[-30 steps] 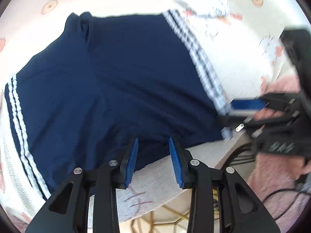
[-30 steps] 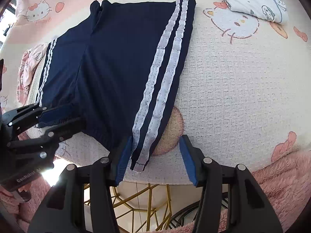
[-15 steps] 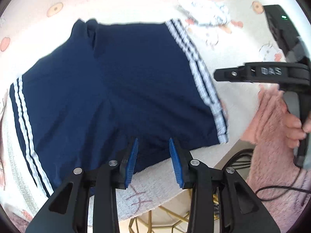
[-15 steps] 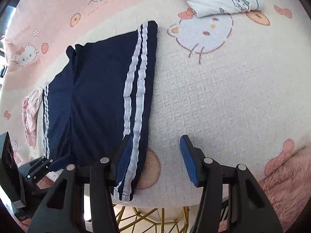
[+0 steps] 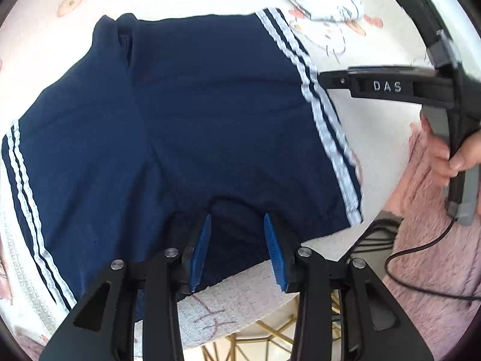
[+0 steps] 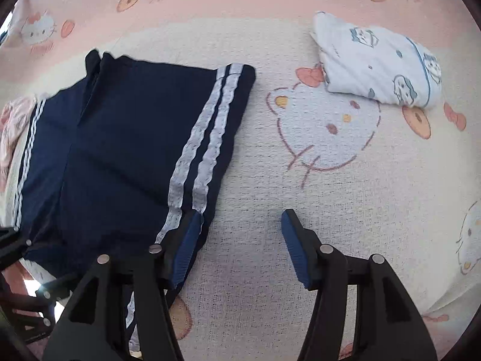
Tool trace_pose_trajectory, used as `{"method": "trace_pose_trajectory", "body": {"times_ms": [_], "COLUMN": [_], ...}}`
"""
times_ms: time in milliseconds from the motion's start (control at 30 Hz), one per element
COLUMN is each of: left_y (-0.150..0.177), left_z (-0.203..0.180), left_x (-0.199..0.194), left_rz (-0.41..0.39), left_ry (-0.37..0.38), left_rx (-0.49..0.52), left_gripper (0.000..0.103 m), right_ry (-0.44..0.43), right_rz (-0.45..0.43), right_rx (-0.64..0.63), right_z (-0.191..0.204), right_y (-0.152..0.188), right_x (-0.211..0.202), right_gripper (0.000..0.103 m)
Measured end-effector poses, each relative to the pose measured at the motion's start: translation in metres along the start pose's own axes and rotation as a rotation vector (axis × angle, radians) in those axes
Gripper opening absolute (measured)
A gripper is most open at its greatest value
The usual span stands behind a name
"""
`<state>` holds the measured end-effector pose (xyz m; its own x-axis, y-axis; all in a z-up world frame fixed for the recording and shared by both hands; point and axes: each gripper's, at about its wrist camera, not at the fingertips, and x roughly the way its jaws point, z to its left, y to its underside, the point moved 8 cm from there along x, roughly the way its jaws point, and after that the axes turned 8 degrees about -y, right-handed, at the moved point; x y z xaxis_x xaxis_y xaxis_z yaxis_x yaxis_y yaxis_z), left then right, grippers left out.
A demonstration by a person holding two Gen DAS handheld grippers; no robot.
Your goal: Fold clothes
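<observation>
The navy shorts lie flat on the table. The left claw, empty and just widened, hangs over their near hem; grip both layers there. The right claw, jaws apart and empty, straddles bare cover beside the striped edge. A folded white garment lies well beyond, clear.

The navy shorts are cut by the left gripper at the near hem, and their left side leaves the pic edge. A pink cloth is mostly hidden under them (type not clear). Print on the folded white garment is too blurred to read.
</observation>
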<state>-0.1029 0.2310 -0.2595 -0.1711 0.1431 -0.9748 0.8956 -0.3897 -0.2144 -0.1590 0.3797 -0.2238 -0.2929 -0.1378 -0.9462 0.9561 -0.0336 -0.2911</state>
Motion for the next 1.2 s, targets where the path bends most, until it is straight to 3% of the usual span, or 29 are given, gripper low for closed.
{"method": "trace_pose_trajectory", "body": {"times_ms": [67,133,200,300,367,433,533,600,767,900,1000,1100,1200], "left_y": [-0.01,-0.013,-0.014,-0.015,-0.023,-0.045,-0.081,-0.099,-0.106,-0.12,-0.141,-0.158,-0.165], "left_z": [0.0,-0.003,-0.006,-0.011,-0.007,0.005,0.023,0.031,0.036,0.047,0.061,0.063,0.057], "left_x": [-0.004,0.005,0.009,0.008,0.003,-0.008,-0.016,-0.009,0.018,0.002,-0.004,0.001,0.004], "left_rz": [-0.038,-0.003,0.019,0.093,0.126,0.067,-0.009,-0.009,0.122,0.035,-0.031,-0.019,-0.007], "left_ry": [0.003,-0.014,-0.039,-0.048,-0.054,-0.067,-0.018,-0.022,-0.11,-0.055,-0.045,-0.023,-0.071], "left_rx": [0.0,0.021,0.058,0.14,0.169,0.131,0.029,-0.007,0.013,-0.043,-0.09,-0.117,-0.099], "left_gripper": [0.039,0.039,0.039,0.045,0.045,0.045,0.045,0.045,0.045,0.045,0.045,0.045,0.045], "right_ry": [0.023,-0.077,-0.116,-0.022,-0.026,-0.044,-0.12,-0.153,-0.031,0.038,-0.065,-0.123,-0.101], "right_rz": [-0.024,-0.04,-0.036,0.021,0.016,-0.023,-0.03,-0.011,-0.034,-0.053,-0.064,-0.043,-0.033], "right_rx": [0.012,0.051,0.064,0.006,-0.008,0.012,0.082,0.103,-0.007,0.034,0.115,0.146,0.131], "right_z": [-0.005,0.0,0.003,-0.001,-0.004,-0.007,-0.01,-0.007,-0.011,-0.025,-0.028,-0.023,-0.029], "right_y": [-0.003,-0.002,-0.002,-0.006,-0.02,-0.036,-0.045,-0.045,-0.05,-0.058,-0.058,-0.054,-0.041], "right_x": [-0.007,-0.012,-0.009,0.006,0.003,0.001,0.008,0.016,0.014,0.012,0.008,0.008,0.001], "right_gripper": [0.057,0.057,0.057,0.057,0.057,0.057,0.057,0.061,0.058,0.059,0.059,0.059,0.059]}}
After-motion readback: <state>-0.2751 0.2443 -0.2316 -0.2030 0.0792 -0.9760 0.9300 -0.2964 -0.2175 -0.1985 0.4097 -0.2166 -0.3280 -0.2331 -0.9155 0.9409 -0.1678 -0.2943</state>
